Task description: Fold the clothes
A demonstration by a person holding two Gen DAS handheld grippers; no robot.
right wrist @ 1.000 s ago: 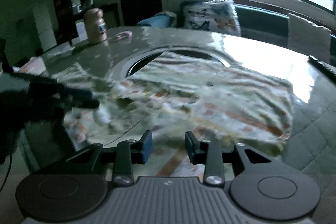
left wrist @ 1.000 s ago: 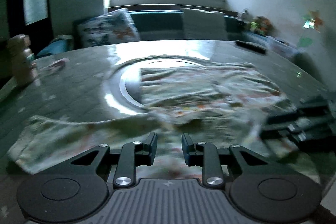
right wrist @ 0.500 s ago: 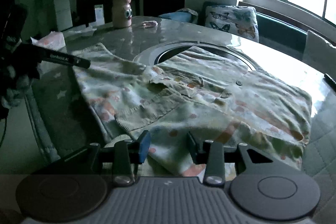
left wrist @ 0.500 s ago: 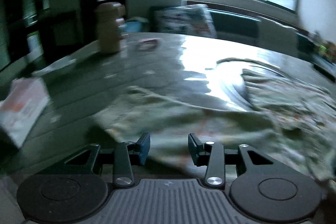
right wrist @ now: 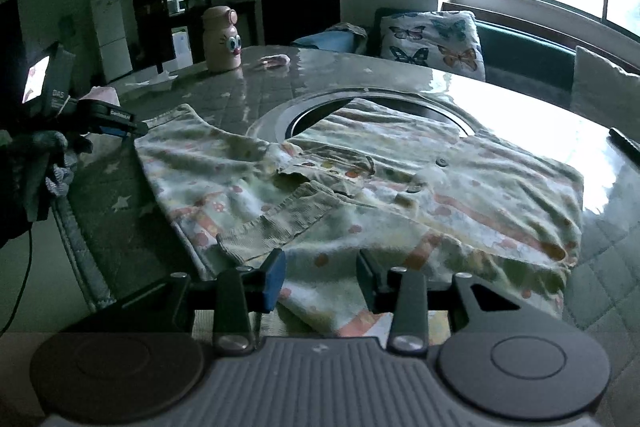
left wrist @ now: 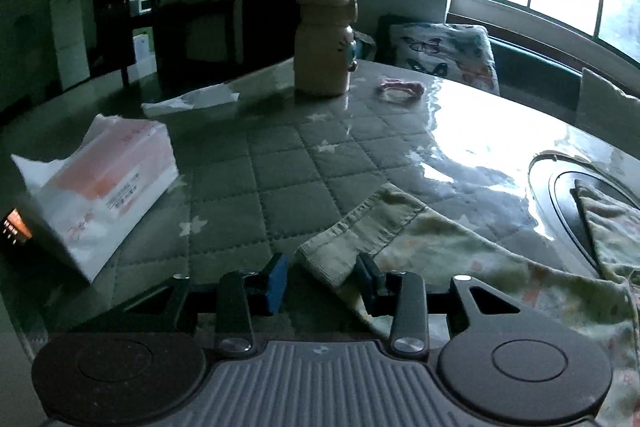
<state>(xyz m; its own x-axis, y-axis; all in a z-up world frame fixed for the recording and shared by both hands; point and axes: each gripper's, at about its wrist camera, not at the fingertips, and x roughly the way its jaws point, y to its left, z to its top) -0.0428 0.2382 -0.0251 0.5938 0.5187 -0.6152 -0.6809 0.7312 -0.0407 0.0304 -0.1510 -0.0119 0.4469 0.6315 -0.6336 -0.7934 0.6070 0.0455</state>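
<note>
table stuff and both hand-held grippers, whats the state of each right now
shirt: spread flat, one sleeve folded in
sleeve cuff: flat, between left jaws
left hand-held gripper: closing, pads not on cloth
right hand-held gripper: open over hem
bottle: upright, capped
tissue pack: opened

Garment (right wrist: pixel 360 187) is showing soft printed cloth, its cuff (left wrist: pixel 360 239) ribbed knit. Table cover (left wrist: pixel 280 163) is looking quilted under a glossy clear film catching window glare. Tissue pack (left wrist: pixel 100 187) is gleaming in crinkled plastic wrap. Bottle (left wrist: pixel 324 43) is appearing smooth, matt plastic.
</note>
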